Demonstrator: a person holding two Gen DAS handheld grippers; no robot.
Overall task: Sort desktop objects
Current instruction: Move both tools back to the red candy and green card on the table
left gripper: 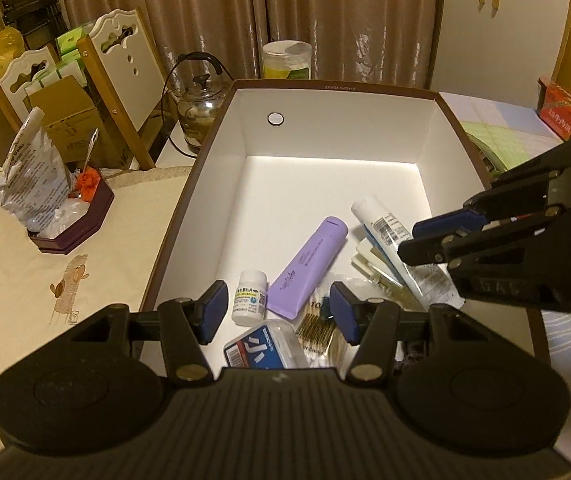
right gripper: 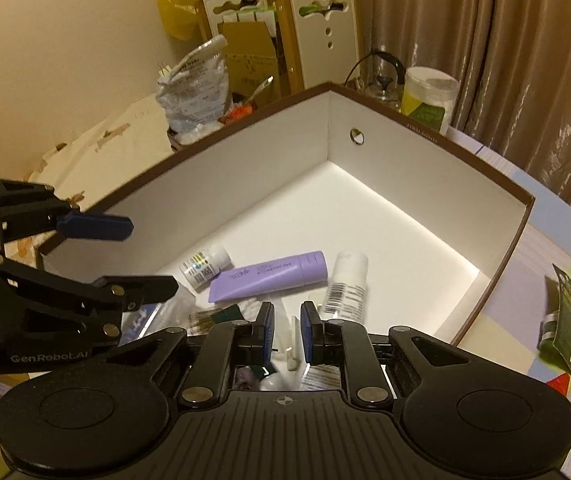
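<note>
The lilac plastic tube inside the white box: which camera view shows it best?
The right wrist view shows the lilac plastic tube best: it lies sideways, whole from cap to crimped end, with nothing over it. In the left wrist view the tube is also clear, but it points away from the camera, so it looks foreshortened.

matt white cardboard box [left gripper: 325, 184], glossy lilac plastic tube [left gripper: 307, 268].

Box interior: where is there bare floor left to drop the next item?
The far half of the box floor is bare, from the wall with the round hole down to the purple tube. The near end is crowded: pill bottle, white tube, cotton swabs, both grippers overhead.
</note>
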